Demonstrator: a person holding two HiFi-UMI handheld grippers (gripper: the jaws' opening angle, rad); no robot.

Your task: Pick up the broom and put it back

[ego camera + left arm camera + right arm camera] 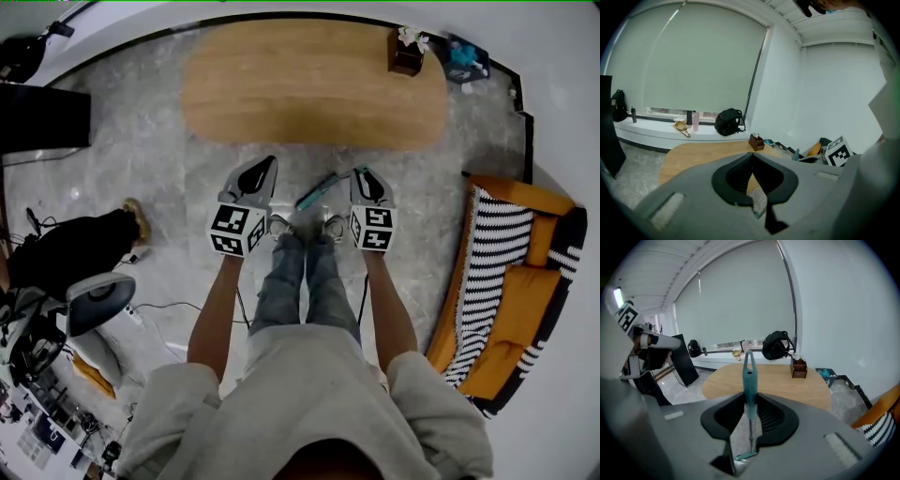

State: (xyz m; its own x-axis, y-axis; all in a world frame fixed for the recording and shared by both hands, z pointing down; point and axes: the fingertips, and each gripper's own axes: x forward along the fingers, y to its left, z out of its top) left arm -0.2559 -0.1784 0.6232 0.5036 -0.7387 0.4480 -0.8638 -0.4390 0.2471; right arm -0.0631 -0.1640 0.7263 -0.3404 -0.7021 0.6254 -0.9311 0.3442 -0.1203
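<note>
Table (pixel 309 89), box (pixel 405 60) of white items (pixel 413 38); broom (pixel 322 190) in right claw (pixel 750 401)

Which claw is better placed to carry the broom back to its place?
Right. The right claw clamps the teal broom handle between its jaws; the left claw is shut on nothing.

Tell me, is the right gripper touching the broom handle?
Touching. The right gripper view shows the right gripper closed on the teal broom handle, with both jaws pressed against its sides.
</note>
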